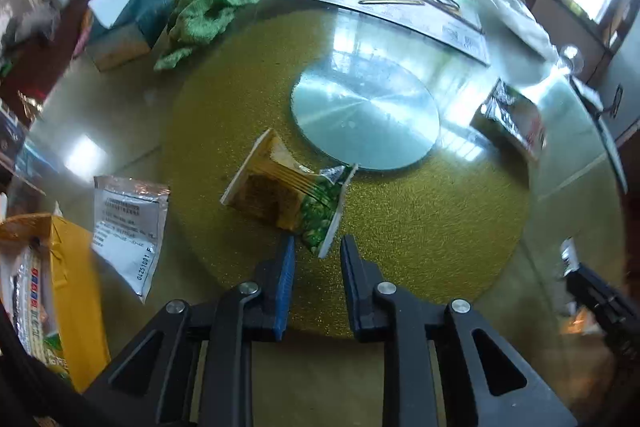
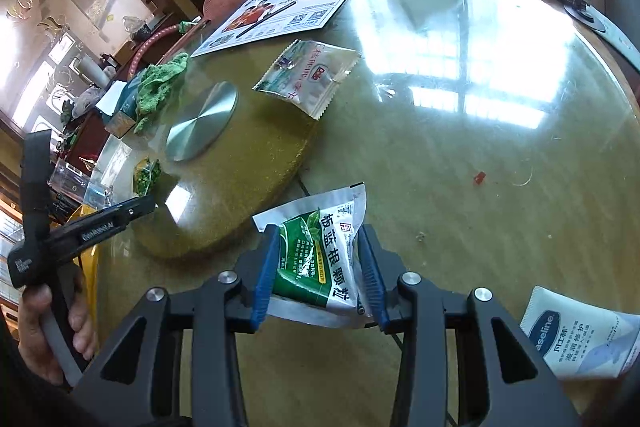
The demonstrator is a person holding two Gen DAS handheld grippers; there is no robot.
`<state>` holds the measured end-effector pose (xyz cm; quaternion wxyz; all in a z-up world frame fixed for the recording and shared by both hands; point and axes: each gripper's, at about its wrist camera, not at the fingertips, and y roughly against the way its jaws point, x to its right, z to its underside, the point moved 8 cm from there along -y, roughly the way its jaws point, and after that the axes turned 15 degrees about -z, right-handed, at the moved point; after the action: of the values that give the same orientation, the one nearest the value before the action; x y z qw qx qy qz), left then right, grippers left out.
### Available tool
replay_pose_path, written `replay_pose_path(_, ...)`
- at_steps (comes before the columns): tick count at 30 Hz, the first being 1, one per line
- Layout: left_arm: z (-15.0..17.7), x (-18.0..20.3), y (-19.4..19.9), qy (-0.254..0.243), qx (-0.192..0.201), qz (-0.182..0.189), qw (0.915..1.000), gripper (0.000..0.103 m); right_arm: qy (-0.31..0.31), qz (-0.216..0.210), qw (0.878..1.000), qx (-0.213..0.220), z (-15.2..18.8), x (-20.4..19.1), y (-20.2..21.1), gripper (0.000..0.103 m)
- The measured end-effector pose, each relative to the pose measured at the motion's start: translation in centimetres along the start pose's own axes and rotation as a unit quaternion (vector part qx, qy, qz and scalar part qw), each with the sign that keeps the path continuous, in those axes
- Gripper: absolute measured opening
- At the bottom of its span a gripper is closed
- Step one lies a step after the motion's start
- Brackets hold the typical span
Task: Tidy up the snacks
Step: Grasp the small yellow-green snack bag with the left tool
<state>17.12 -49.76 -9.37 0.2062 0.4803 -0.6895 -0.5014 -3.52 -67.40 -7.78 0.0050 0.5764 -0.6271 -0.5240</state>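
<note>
Crinkly foil: the yellow-and-green pea snack packet [image 1: 292,195] lies near the glass desk's [image 2: 460,155] centre, light and slippery; its sealed edge offers the best hold. Left tongs [image 1: 317,247] look clenched there. Right tongs [image 2: 320,259] grasp a green-and-white sachet [image 2: 320,251].

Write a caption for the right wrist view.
Right gripper, jaws clamped on a green-and-white sachet; a Dole packet lies beyond on the glass table.

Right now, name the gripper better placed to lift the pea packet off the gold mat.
Left. The left gripper has the pea packet's near corner between its fingertips; the right gripper is full, clamped on a green sachet.
</note>
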Motion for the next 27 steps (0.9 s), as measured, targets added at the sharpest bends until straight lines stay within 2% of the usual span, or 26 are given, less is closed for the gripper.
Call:
replay_pose_path(1, -0.2, -0.3, 0.1, 0.012, -0.004, 0.004, 0.9999, 0.037, 0.000, -0.001, 1.000, 0.000, 0.0, 0.0, 0.0, 0.042)
replay_pose_path(2, -0.5, -0.6, 0.3, 0.024, -0.001, 0.013, 0.9996, 0.058, 0.000, -0.002, 1.000, 0.000, 0.0, 0.1, 0.0, 0.042)
replay_pose_path(4, -1.0, -0.9, 1.0, 0.043, 0.012, 0.030, 0.9986, 0.072, -0.002, -0.004, 1.000, 0.000, -0.1, 0.1, 0.0, 0.042)
replay_pose_path(5, -1.4, -1.1, 1.3, 0.060, 0.017, 0.042, 0.9972, 0.073, -0.001, -0.003, 1.000, 0.000, 0.0, 0.1, 0.0, 0.042)
replay_pose_path(7, -1.9, -1.5, 1.0, 0.092, 0.001, 0.048, 0.9946, 0.073, 0.001, -0.002, 1.000, 0.000, -0.1, 0.2, 0.0, 0.042)
replay_pose_path(10, -2.8, -1.8, -0.8, 0.133, -0.025, 0.023, 0.9906, 0.070, 0.001, -0.002, 1.000, 0.000, 0.0, 0.2, 0.0, 0.042)
replay_pose_path(12, -3.1, -1.7, -1.5, 0.141, -0.030, 0.010, 0.9895, 0.064, 0.000, -0.002, 1.000, 0.000, 0.0, 0.2, 0.0, 0.042)
replay_pose_path(15, -3.1, -1.9, -2.4, 0.178, -0.035, 0.015, 0.9833, 0.051, 0.002, 0.000, 1.000, 0.001, -0.1, 0.2, -0.1, 0.042)
replay_pose_path(16, -3.0, -2.1, -2.4, 0.183, -0.028, 0.005, 0.9827, 0.040, 0.003, 0.000, 1.000, 0.001, -0.1, 0.2, -0.1, 0.042)
replay_pose_path(21, -2.1, -2.8, -2.1, 0.185, -0.014, 0.011, 0.9826, 0.034, 0.005, 0.002, 1.000, 0.000, 0.0, 0.0, -0.3, 0.042)
replay_pose_path(25, 0.3, -3.3, -0.7, 0.175, -0.015, 0.013, 0.9844, 0.031, 0.010, 0.005, 1.000, -0.001, 0.0, -0.2, -0.4, 0.042)
replay_pose_path(27, 2.1, -3.2, 0.6, 0.171, -0.014, 0.028, 0.9849, 0.029, 0.023, 0.011, 1.000, -0.003, 0.2, -0.6, -0.4, 0.041)
